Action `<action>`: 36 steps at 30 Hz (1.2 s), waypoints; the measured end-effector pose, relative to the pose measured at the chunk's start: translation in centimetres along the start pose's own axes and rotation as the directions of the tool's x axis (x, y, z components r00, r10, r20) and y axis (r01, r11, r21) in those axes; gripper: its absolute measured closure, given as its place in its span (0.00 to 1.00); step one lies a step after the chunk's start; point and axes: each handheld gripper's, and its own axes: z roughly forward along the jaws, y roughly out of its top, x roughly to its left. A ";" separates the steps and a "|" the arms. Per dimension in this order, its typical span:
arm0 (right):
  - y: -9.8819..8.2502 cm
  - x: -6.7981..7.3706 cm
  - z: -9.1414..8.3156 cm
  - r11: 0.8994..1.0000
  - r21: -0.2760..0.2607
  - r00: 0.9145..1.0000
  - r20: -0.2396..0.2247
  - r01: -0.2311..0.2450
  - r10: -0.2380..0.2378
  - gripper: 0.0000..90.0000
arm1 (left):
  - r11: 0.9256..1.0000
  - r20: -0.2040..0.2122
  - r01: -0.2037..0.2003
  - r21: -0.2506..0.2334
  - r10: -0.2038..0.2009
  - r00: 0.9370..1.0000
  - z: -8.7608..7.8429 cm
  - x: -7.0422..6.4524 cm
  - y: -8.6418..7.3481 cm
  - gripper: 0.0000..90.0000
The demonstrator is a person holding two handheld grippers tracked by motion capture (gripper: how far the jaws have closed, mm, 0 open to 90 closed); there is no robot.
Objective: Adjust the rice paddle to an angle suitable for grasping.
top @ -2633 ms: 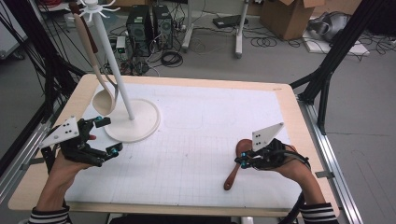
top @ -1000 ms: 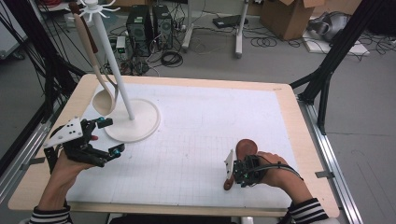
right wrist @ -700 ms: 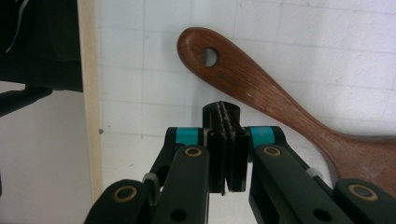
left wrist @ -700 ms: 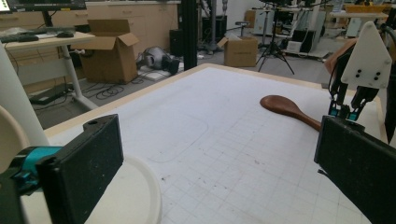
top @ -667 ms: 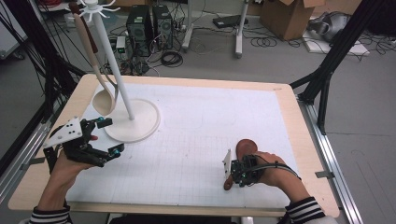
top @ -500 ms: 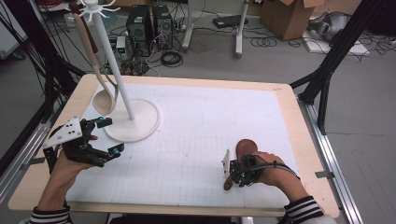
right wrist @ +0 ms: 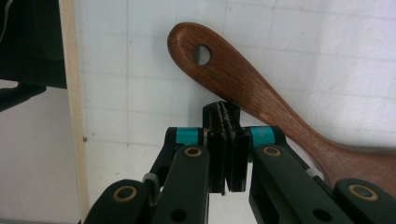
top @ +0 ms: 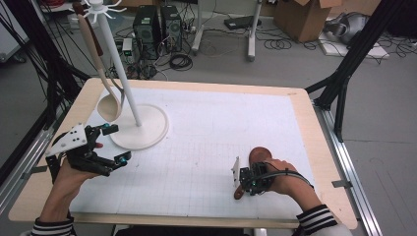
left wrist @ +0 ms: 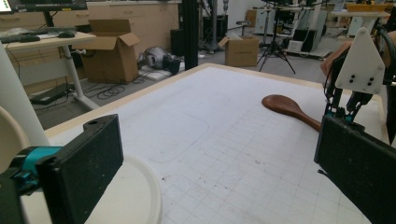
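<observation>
The right gripper (top: 244, 180) is seen at the near right of the table (top: 300, 105), jaws pressed flat together with nothing between them; in the right gripper view the closed tips (right wrist: 225, 122) rest just beside the handle of the dark wooden spoon (right wrist: 261, 102), touching or nearly so, which cannot be told. The spoon (top: 255, 160) lies flat on the white gridded mat (top: 211, 128), its bowl just beyond the right hand (top: 285, 179) and partly covered by it. At the near left, the left gripper (top: 105, 145) is held with jaws spread wide and empty. Just beyond it stands the white rack (top: 125, 83), its round base on the mat; a pale ladle (top: 101, 73) hangs from it. Nothing lies between spoon and rack. Far off, cardboard boxes (top: 305, 17) are noted on the floor.
</observation>
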 end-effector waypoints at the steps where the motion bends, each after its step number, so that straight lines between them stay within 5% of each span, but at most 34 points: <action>1: 0.1 -0.1 0.0 1.000 -0.006 1.000 0.000 0.002 -0.002 0.99 | 1.000 0.000 0.002 -0.001 -0.002 1.000 0.0 0.0 0.0 0.02; 36: 3.6 -2.3 0.2 1.000 -0.015 0.998 0.058 0.023 -0.022 0.99 | 1.000 -0.004 0.002 0.004 -0.002 1.000 -0.1 -0.1 0.1 0.02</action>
